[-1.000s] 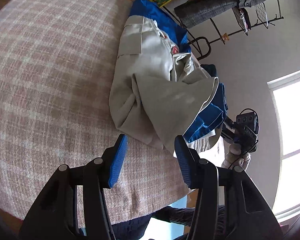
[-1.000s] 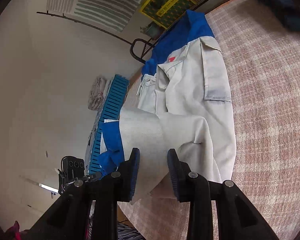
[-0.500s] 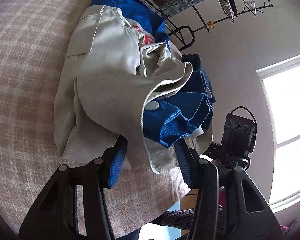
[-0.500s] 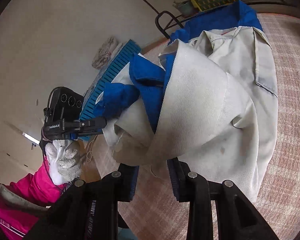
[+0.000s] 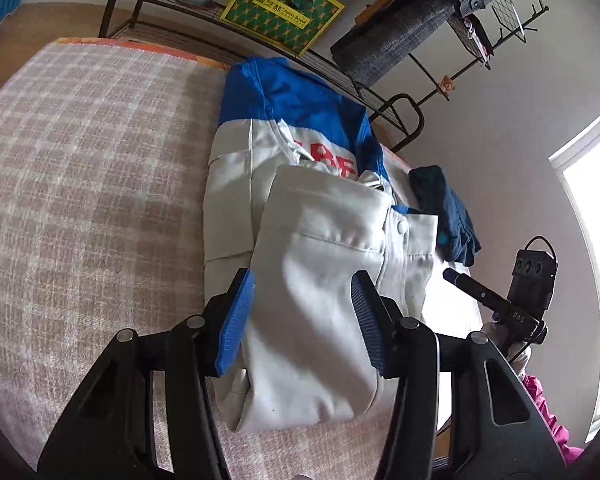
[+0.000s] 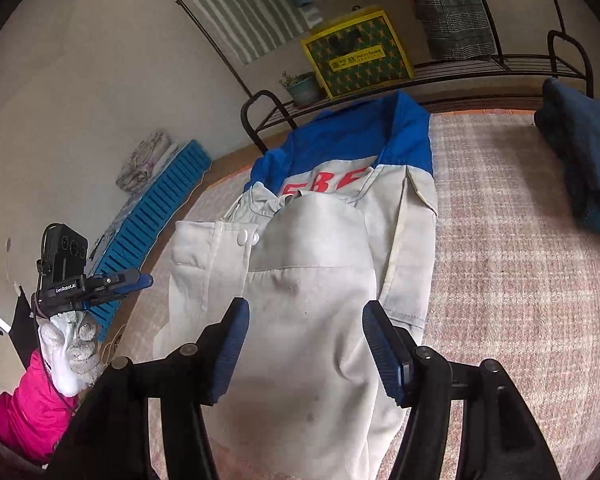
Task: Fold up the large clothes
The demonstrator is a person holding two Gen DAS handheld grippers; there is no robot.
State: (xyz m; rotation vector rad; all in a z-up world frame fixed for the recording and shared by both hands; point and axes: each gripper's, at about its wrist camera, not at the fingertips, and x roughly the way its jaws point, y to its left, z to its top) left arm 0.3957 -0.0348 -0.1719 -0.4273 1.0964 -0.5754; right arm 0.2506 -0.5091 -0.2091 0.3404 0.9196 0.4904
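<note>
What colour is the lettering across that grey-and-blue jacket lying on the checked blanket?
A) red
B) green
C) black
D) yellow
A: the grey-and-blue work jacket on the pink checked blanket shows red letters just below its blue shoulder band, partly covered by the folded grey cloth.

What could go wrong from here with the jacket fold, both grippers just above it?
1. The right gripper is opening over the folded-up lower part of the jacket; that flap looks puffy, so it may spring open.
2. The jacket lies near the edge of the checked bed cover, so a tug could drag it off.
3. The dark blue garment sits right beside the jacket and might get caught in the next fold.
</note>
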